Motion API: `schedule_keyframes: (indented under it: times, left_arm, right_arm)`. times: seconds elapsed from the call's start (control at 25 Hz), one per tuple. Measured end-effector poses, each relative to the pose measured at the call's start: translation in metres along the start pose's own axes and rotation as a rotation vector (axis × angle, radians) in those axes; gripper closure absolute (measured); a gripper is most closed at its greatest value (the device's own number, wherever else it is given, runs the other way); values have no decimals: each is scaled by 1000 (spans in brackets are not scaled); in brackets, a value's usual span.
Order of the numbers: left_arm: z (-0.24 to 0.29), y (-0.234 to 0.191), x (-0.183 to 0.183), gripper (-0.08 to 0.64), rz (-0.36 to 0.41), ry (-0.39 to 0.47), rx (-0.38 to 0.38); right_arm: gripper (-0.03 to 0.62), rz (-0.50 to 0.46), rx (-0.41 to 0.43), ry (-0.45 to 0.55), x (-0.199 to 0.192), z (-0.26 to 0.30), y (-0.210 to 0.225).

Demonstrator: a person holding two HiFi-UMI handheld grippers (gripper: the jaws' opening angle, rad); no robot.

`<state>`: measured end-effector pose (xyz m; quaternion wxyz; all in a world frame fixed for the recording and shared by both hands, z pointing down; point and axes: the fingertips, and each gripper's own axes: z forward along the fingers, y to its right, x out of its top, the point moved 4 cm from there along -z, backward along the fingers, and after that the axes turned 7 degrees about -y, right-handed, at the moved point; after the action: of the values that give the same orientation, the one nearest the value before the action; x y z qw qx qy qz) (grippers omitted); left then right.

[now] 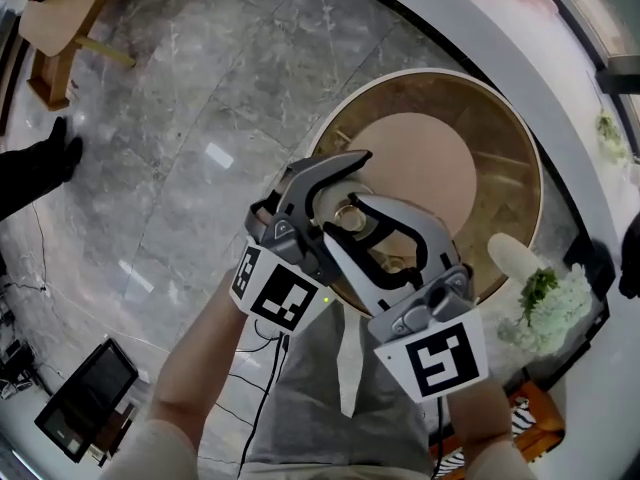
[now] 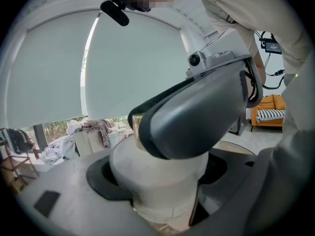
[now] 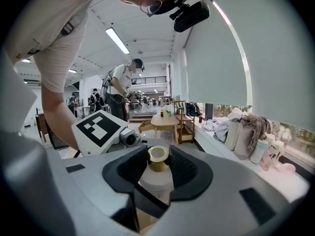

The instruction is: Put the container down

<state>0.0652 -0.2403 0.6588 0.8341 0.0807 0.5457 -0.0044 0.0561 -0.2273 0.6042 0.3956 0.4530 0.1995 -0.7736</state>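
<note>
A white container with a gold cap (image 3: 158, 157) hangs between both grippers above a round wooden tray (image 1: 505, 183). In the right gripper view my right gripper (image 3: 158, 170) has its black pads closed around the container's neck, just under the cap. My left gripper (image 2: 158, 173) is shut on the white body (image 2: 147, 193) lower down. The right gripper's grey jaw (image 2: 197, 122) crosses over the top of it. From the head view the two grippers, left (image 1: 335, 183) and right (image 1: 385, 236), meet over the tray's near edge. Only a bit of the cap (image 1: 352, 216) shows there.
The tray holds a raised beige disc (image 1: 420, 163) and sits on a curved white counter (image 1: 590, 138). White flowers with greenery (image 1: 548, 303) stand at the right. A marble floor (image 1: 180, 168), a wooden table (image 1: 70, 8) and a monitor (image 1: 85, 398) lie to the left.
</note>
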Motion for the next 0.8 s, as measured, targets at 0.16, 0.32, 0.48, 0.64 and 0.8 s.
schedule_keyframes:
  times: [0.16, 0.32, 0.48, 0.64, 0.8]
  left_arm:
    - [12, 8, -30, 210, -35, -19, 21]
    - [23, 12, -60, 210, -43, -31, 28]
    - [32, 17, -88, 210, -59, -13, 14]
    - [39, 25, -113, 210, -90, -19, 0]
    - [47, 29, -135, 210, -95, -52, 0]
  right_arm:
    - [453, 23, 15, -23, -31, 15, -2]
    - [453, 25, 8, -24, -55, 32, 0]
    - [453, 25, 11, -46, -81, 49, -2]
    - [453, 24, 27, -54, -103, 62, -4]
    - [453, 30, 27, -68, -121, 73, -3]
